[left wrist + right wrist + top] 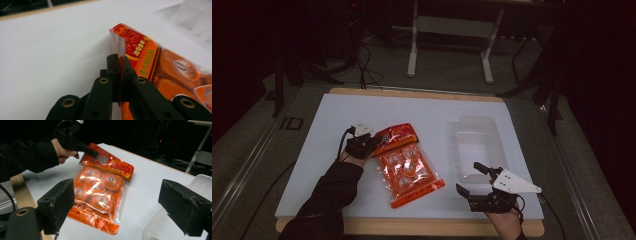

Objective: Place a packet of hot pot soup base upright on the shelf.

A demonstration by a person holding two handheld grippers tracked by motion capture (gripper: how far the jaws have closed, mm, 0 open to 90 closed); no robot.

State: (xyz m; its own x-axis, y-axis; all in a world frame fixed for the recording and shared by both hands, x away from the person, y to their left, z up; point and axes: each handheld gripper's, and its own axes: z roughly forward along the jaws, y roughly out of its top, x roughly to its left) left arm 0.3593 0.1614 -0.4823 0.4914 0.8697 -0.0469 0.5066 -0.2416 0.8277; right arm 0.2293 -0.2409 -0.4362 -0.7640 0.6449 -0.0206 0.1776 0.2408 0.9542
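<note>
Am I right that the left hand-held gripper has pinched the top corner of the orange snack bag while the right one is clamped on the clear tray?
Not quite. The right hand-held gripper is open and holds nothing; the high view shows it just short of the clear tray. The left hand-held gripper does pinch the orange snack bag at its top corner.

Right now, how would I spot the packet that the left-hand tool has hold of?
Start at the white table. Left of the clear plastic tray lies a flat orange snack bag; the left tool is shut on its top corner. It is the one brightly coloured thing there, with a red printed header and round wrapped pieces showing through clear film.
</note>
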